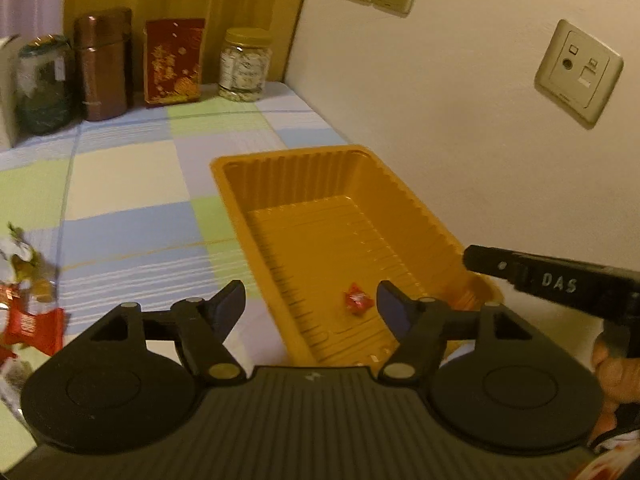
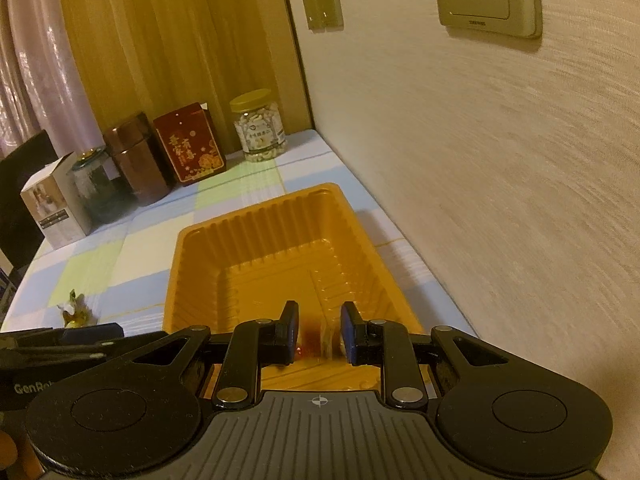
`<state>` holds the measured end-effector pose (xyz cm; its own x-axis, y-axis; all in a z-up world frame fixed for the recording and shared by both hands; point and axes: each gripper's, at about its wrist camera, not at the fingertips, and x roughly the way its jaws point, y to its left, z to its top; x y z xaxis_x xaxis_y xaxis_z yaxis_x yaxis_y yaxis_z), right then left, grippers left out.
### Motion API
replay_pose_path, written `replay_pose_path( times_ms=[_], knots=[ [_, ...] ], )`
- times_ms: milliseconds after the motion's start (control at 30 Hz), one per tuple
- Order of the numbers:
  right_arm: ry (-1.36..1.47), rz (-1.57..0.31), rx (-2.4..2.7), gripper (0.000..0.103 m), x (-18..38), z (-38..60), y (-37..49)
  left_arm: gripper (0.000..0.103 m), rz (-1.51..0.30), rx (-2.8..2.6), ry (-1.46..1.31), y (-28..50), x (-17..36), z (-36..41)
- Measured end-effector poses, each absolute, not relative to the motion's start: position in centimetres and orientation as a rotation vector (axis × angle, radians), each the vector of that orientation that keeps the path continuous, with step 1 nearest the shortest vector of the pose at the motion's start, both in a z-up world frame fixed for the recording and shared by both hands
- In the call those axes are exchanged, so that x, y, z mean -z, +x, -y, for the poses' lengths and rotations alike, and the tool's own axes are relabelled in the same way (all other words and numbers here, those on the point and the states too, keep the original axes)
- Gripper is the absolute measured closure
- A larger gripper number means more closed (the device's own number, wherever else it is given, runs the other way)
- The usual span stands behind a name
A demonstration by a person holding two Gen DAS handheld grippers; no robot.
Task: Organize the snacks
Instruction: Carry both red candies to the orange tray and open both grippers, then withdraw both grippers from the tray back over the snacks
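Left gripper (image 1: pixel 312 304) fingers spread above red candy (image 1: pixel 357 298) in orange tray (image 1: pixel 280 184), long axis running away; right gripper (image 2: pixel 319 330) pinches blurred red snack (image 2: pixel 314 340).

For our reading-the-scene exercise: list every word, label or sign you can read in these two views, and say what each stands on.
"DAS": white letters on the side of the right gripper.
"GenRob", cut off at the edge: on the left gripper.
Small lettering on the wall socket plate: too small to read reliably.
Gold characters on the red box: blurred.
Jar label, candy wrappers and white box: print unreadable.
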<state>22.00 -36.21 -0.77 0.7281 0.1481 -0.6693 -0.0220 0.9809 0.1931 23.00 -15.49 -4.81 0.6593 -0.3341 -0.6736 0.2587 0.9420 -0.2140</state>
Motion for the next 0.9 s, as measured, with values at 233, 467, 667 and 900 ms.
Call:
replay_pose_path(
  times_ms=[233, 467, 667, 900],
  knots=[
    [0.201, -0.742, -0.118, 0.080, 0.8, 36.1, 22.4, 0.034, -0.751, 0.281, -0.046, 22.3, 5.0, 14.8],
    [0.222, -0.717, -0.105, 0.080, 0.1, 36.3, 21.7, 0.026, -0.747, 0.257, -0.059, 21.1, 4.8, 14.1],
    [0.225, -0.723, -0.093, 0.078, -0.4, 35.8, 20.1, 0.025, -0.736, 0.238, -0.065, 19.1, 4.2, 13.2],
    [0.205, -0.723, -0.094, 0.039, -1.3, 34.4, 17.1, 0.018, -0.735, 0.212, -0.086, 16.1, 3.3, 11.1]
  ],
)
